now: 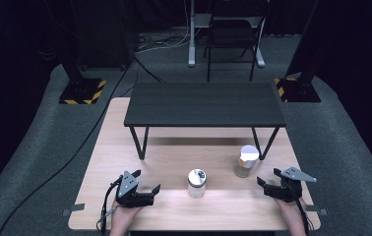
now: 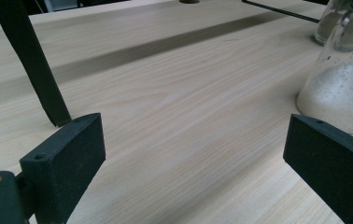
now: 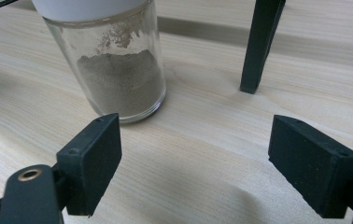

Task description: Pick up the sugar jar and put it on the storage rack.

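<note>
Light wood counter (image 1: 125, 196) w/ a small black table (image 1: 204, 104) standing on its far half, beyond both claws. Two glass jars sit on the counter btwn the claws. White-lidded jar (image 1: 246, 161) of brownish powder stands just ahead & to the left of the right claw (image 1: 269, 183). Shaker jar (image 1: 197, 183) of white grains, metal top, stands right of the left claw (image 1: 147, 181), slightly apart. Both claws rest low near the front edge, jaws spread wide, nothing btwn them.
</note>
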`<move>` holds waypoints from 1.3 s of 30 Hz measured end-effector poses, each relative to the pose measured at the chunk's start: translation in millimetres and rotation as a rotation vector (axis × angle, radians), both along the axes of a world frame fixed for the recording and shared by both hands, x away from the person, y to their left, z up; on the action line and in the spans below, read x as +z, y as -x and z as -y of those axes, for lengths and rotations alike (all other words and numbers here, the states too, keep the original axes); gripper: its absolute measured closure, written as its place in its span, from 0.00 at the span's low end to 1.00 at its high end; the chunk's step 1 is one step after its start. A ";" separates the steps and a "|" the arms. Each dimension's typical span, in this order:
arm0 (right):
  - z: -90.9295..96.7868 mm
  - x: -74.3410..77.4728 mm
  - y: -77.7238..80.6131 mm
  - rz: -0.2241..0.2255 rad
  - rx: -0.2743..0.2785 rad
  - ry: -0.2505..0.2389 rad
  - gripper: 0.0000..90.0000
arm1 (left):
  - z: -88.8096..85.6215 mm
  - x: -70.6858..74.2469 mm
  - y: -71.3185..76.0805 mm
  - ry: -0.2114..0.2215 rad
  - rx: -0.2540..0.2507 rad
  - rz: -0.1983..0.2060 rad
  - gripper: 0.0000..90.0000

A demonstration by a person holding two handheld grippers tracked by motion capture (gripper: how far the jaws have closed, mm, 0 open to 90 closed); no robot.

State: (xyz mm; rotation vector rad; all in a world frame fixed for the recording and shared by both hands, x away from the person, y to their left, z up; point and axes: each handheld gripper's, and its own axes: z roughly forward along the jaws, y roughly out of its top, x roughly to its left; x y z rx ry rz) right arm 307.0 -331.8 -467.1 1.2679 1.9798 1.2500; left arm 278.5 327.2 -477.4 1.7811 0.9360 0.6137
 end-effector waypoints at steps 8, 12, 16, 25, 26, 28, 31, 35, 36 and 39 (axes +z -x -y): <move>-0.2 0.1 0.0 0.000 -0.001 0.000 0.18 | -1.0 0.9 -3.9 0.009 -0.043 -0.016 0.06; -0.5 0.3 -0.2 -0.001 0.000 0.003 0.18 | 3.7 2.9 -9.4 -0.004 -0.102 -0.024 0.05; -0.9 0.7 -0.1 -0.003 0.000 0.005 0.18 | 10.9 8.0 -16.7 -0.025 -0.176 -0.037 0.05; -0.9 0.8 0.5 -0.003 0.002 0.008 0.18 | 33.7 14.7 -26.0 -0.030 -0.255 -0.047 0.05; -1.0 0.9 0.5 -0.003 0.002 0.009 0.18 | 37.9 15.7 -27.8 -0.035 -0.267 -0.049 0.05; -1.0 0.9 0.7 -0.003 0.002 0.010 0.18 | 44.5 16.8 -29.8 -0.043 -0.279 -0.049 0.05; -0.9 1.0 0.8 -0.003 0.002 0.010 0.18 | 56.2 14.3 -34.6 -0.036 -0.304 -0.054 0.06; -1.2 1.1 0.7 -0.003 0.004 0.013 0.18 | 68.7 11.3 -37.0 -0.046 -0.316 -0.060 0.06; -1.1 1.2 0.6 -0.003 0.005 0.013 0.18 | 72.0 9.8 -36.6 -0.045 -0.314 -0.056 0.06; -0.9 1.2 0.4 -0.004 0.005 0.012 0.18 | 80.5 7.5 -36.7 -0.042 -0.312 -0.051 0.07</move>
